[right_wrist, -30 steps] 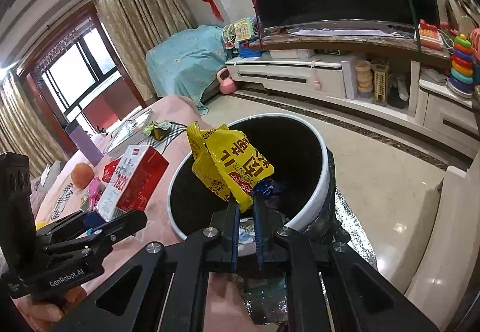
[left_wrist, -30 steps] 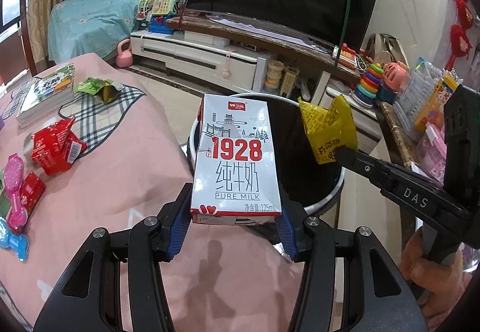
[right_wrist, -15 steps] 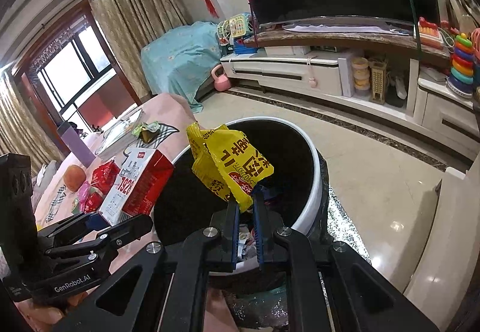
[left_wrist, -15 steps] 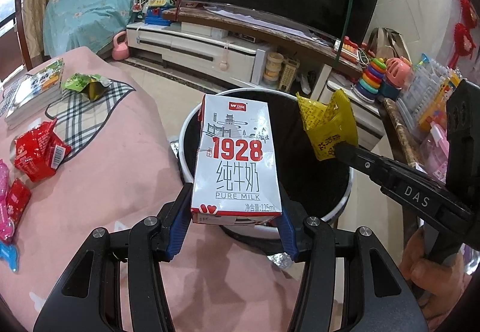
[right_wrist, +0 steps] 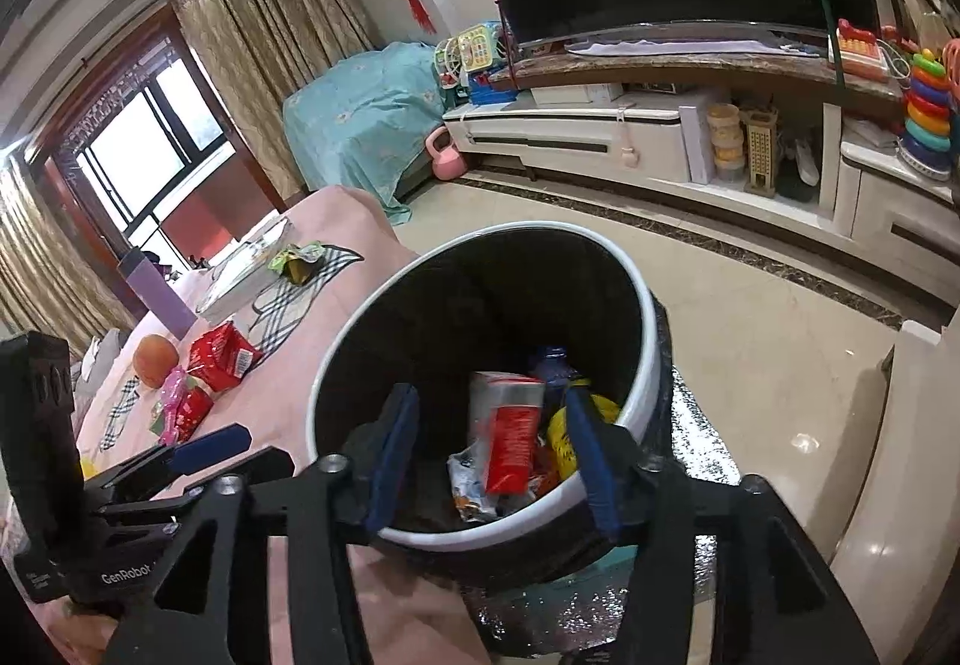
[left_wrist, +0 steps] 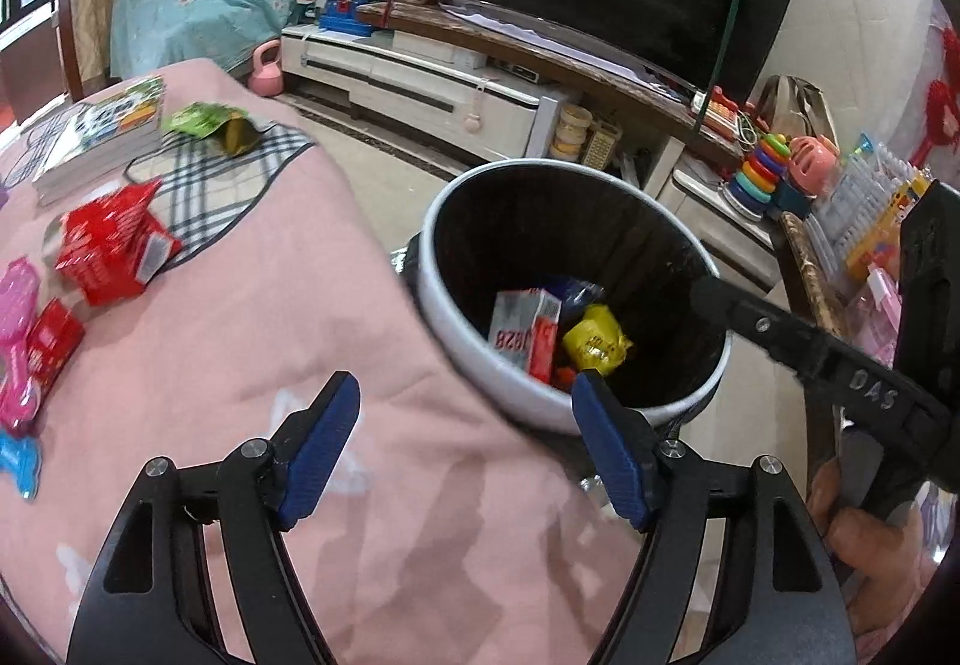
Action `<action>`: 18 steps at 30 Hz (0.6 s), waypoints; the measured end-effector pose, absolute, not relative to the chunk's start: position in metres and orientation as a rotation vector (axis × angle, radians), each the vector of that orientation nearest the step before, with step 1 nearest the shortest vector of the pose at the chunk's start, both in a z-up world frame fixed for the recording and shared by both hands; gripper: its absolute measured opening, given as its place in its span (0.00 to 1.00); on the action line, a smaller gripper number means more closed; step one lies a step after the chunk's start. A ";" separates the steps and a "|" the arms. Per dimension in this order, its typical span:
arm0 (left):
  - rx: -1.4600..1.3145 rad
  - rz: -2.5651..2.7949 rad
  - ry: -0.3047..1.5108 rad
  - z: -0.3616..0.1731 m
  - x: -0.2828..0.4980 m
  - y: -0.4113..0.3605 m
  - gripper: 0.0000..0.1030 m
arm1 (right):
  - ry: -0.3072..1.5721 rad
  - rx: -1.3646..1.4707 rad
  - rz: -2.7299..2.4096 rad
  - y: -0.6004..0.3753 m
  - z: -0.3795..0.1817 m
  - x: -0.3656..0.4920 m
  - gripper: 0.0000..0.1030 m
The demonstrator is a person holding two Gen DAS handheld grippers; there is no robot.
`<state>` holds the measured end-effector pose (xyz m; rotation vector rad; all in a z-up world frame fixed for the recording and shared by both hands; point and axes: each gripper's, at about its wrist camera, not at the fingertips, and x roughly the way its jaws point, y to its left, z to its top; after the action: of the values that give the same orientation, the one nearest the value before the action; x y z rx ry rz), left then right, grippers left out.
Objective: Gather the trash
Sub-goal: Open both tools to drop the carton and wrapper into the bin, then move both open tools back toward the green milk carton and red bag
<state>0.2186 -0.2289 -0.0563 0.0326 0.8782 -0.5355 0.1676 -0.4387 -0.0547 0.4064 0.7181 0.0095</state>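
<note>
While both grippers' jaws are opening with nothing between them, the bin (left_wrist: 462,359) holds the milk carton (left_wrist: 523,332) on end, leaning, long axis near upright, its "1928" upside down. Beside it lies the yellow wrapper (left_wrist: 595,346). Left gripper (left_wrist: 465,452), right gripper (right_wrist: 492,452).

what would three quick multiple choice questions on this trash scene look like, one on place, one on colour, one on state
1. Where is the white and red milk carton?
A. on the pink blanket
B. inside the round black bin with the white rim
C. on the TV stand

2. What colour is the crumpled snack wrapper beside the carton?
A. yellow
B. green
C. purple

3. What is between the jaws of the left gripper?
A. the carton
B. a book
C. nothing

Answers: 1 B, the carton lies among the trash at the bin's bottom. 2 A, it shows bright yellow. 3 C, the jaws are opening with only the pink blanket behind them.
</note>
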 end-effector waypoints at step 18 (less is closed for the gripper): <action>-0.088 -0.336 0.875 -0.065 0.187 -0.107 0.76 | 0.678 0.432 0.133 -0.364 -0.048 0.154 0.94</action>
<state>0.1868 -0.1072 -0.0654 -0.0878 0.8747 -0.3357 0.1539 -0.3640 -0.0484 0.4323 0.6780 0.1331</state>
